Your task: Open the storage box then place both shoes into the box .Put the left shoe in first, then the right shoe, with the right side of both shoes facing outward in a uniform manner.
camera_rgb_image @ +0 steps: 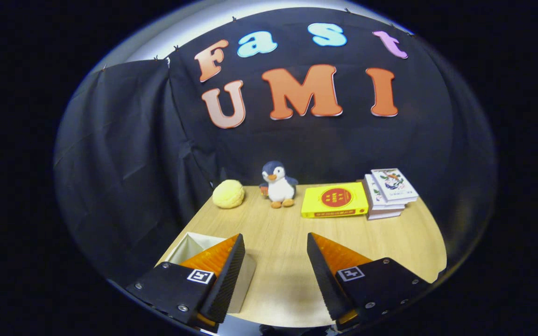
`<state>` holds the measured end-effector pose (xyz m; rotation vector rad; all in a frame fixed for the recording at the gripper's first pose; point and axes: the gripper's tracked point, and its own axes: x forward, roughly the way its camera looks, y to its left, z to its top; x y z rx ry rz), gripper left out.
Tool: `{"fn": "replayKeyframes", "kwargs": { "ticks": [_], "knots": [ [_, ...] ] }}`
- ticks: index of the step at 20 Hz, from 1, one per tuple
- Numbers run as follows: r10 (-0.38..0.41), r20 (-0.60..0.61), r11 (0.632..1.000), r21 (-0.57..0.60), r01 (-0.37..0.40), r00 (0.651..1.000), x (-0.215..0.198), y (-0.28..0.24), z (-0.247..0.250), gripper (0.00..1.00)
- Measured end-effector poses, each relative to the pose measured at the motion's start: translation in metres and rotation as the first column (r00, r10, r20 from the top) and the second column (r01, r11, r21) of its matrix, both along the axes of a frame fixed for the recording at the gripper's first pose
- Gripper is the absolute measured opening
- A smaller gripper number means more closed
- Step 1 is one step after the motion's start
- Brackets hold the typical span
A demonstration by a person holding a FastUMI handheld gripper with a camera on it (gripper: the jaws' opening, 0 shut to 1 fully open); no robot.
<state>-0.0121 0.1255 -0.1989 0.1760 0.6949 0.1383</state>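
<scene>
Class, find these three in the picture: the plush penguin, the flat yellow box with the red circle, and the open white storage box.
Plush penguin (278,186): gripper view, its white belly.
Flat yellow box with the red circle (313,201): gripper view, bare yellow top.
Open white storage box (189,247): gripper view, inner wall beside one tool finger.

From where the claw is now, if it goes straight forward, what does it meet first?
Probably nothing soon: the open claw has bare wooden table ahead. Farther on stands the plush penguin toy, likely the first thing in line, though depth is unclear.
</scene>
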Motion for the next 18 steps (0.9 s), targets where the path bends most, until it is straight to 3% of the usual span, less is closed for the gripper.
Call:
{"fn": "replayKeyframes", "kwargs": {
  "ticks": [6, 11, 18],
  "knots": [
    [-0.077, 0.207, 0.995, -0.046, 0.088, 0.975, 0.013, -0.11, 0.061, 0.84],
    [-0.132, 0.349, 0.982, -0.084, 0.171, 0.928, 0.018, -0.179, 0.107, 0.85],
    [-0.128, 0.516, 0.974, -0.094, 0.204, 0.847, 0.018, -0.214, 0.16, 0.88]
  ]
}}
